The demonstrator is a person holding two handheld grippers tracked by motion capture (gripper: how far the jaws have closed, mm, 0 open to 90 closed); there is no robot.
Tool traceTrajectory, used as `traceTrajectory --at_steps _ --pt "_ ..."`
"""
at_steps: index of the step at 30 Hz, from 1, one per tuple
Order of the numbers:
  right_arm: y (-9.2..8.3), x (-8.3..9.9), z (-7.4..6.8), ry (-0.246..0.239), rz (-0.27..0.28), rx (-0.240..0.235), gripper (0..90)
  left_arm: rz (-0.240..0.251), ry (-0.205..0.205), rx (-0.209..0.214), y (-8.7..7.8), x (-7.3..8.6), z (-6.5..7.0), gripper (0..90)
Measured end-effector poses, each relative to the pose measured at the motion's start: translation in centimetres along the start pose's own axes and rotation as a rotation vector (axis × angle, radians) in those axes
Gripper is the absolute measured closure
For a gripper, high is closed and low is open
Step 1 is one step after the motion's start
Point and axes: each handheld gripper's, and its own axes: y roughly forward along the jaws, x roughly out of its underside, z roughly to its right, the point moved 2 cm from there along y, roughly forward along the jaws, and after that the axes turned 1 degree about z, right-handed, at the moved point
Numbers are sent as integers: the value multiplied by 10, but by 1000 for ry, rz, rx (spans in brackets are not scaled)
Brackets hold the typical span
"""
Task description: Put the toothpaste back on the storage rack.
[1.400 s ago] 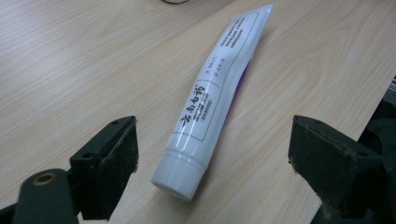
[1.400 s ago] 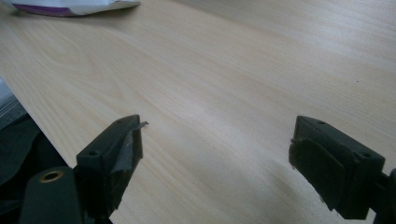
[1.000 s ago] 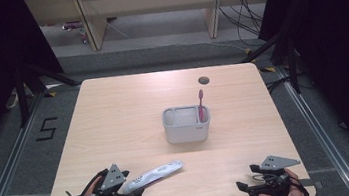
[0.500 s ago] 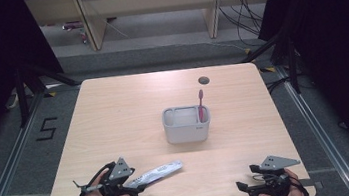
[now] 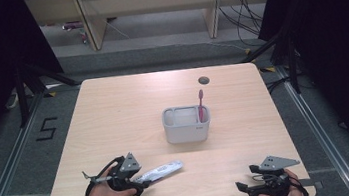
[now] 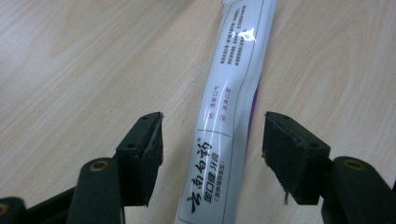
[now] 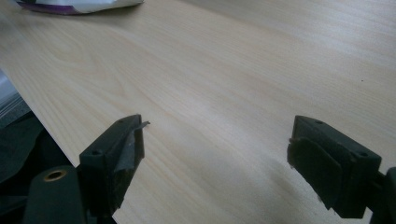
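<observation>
Near the front left of the wooden table (image 5: pixel 114 115) lies a white toothpaste tube (image 5: pixel 160 170), flat on the surface and pointing away toward the middle. The left gripper (image 5: pixel 140 184) straddles the near end of the tube; in the left gripper view the tube (image 6: pixel 226 121) runs between the two black jaws, whose pads (image 6: pixel 152 149) stand a little clear of it on either side, not yet pressing, the jaws having just been closing around it. The right gripper (image 5: pixel 244 190) rests at the front right edge of the table, well apart from the tube, its jaws spread wide over bare wood. A grey holder (image 5: pixel 187 124) near the table's centre carries an upright red toothbrush (image 5: pixel 200 106).
</observation>
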Motion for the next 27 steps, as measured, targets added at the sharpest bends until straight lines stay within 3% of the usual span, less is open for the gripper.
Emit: traceTrajectory --at_steps 1,2,4,6,7,8,13,14,16,17,18,19,20,21,27 --pt "0 0 0 0 0 0 187 0 0 0 0 0 0 386" --pt "0 1 -3 40 -4 7 187 -4 -1 -3 2 -1 0 389" --pt "0 1 -3 44 -8 6 187 -9 1 3 3 -2 -1 400" --pt "0 0 0 -5 7 24 187 -24 11 10 5 -4 -2 408" --pt "0 0 0 -6 7 23 187 -24 3 11 6 -5 -1 412" --pt "0 1 -2 31 0 7 187 -38 11 11 6 -5 -2 417" --pt "-1 0 -2 24 2 10 187 -57 21 24 10 -8 -2 446" --pt "-1 0 0 0 6 15 187 -68 4 28 10 -8 -1 449" --pt "-1 0 0 1 7 15 188 -72 37 28 11 -10 -4 457" --pt "-1 0 0 1 7 15 188 -75 3 33 12 -10 -2 458" --pt "-1 0 0 0 8 15 188 -76 14 38 12 -11 -2 464" --pt "-1 0 0 1 7 14 188 -84 35 38 12 -12 -4 469" --pt "-1 0 0 1 7 14 189 -86 12 42 13 -12 -2 471" --pt "-1 0 0 5 9 11 189 -94 38 43 14 -13 -3 474" --pt "-1 1 -1 34 7 0 189 -107 36 62 19 -16 -2 491"
